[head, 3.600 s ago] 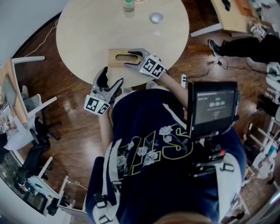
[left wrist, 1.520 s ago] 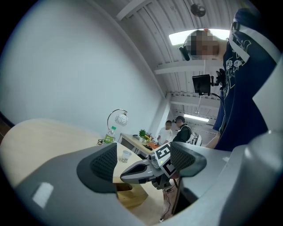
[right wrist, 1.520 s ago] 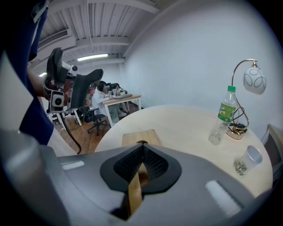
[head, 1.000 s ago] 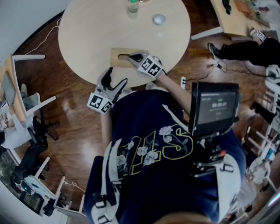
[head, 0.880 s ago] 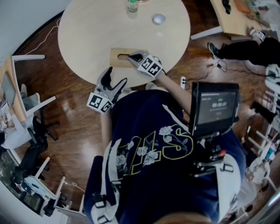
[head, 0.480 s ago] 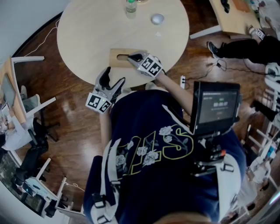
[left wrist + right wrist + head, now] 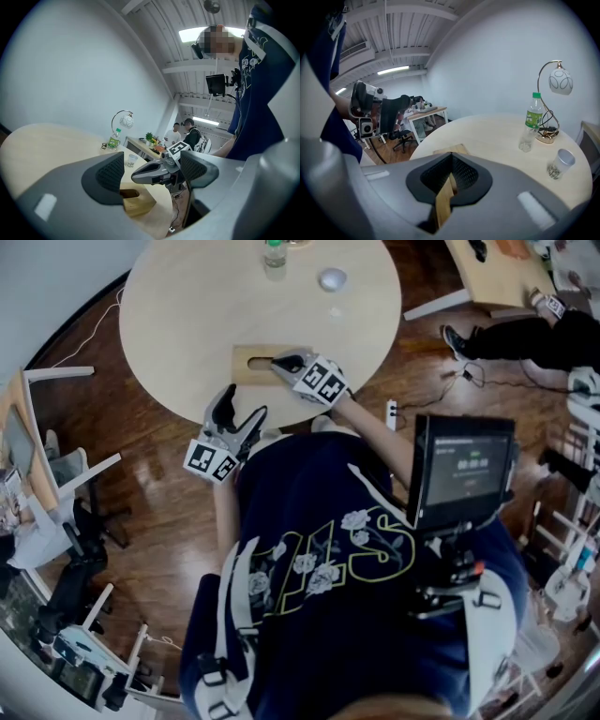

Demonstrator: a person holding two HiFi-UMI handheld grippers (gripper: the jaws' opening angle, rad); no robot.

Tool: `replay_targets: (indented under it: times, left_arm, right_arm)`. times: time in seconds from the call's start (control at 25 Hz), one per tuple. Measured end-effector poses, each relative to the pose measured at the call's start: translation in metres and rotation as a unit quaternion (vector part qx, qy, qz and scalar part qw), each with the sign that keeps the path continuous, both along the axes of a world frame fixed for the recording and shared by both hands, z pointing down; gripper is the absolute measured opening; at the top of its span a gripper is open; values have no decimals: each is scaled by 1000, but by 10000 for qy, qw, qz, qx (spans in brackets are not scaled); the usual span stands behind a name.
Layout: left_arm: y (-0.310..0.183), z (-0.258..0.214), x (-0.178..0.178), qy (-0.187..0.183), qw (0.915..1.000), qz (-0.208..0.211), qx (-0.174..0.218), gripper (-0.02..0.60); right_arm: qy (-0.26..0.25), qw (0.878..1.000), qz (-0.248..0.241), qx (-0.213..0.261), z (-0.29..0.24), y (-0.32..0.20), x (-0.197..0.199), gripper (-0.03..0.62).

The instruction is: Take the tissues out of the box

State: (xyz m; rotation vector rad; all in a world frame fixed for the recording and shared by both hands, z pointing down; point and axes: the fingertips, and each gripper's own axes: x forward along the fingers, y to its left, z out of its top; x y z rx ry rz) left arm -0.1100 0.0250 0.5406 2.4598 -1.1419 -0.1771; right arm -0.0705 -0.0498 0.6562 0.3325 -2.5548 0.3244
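Observation:
A flat wooden tissue box (image 7: pixel 251 363) lies near the front edge of the round table (image 7: pixel 187 315); no tissue shows at its dark slot. My right gripper (image 7: pixel 279 362) rests over the slot end with its jaws shut. In the right gripper view the pads meet at the right gripper (image 7: pixel 451 182), with only the box (image 7: pixel 451 151) showing beyond them. My left gripper (image 7: pixel 240 405) hangs open just off the table's edge, nothing between its fingers. The left gripper (image 7: pixel 152 172) looks level at the right gripper and the box (image 7: pixel 138 202).
A green-capped bottle (image 7: pixel 273 253) and a clear cup (image 7: pixel 332 279) stand at the table's far side, with a globe lamp (image 7: pixel 559 80) beside the bottle (image 7: pixel 530 123). Chairs (image 7: pixel 66 474) stand to the left. A person's legs (image 7: pixel 525 338) are at upper right.
Since the earliest frame my right gripper's jaws have closed together over the box's slot. Over the last second neither gripper has visibly moved.

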Motion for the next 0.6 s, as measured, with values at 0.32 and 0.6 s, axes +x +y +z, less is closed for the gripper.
replay_targets:
  times: [0.32,0.6]
  left_arm:
    - [-2,3,-2,1,10000,-13,8,380]
    - [-5,4,-7,42,9999,-135,-50,380]
  right_arm:
    - [-1,10000,26,-16,-10,1,3,0]
    - [0,10000,37,-55,-13,0,6,0]
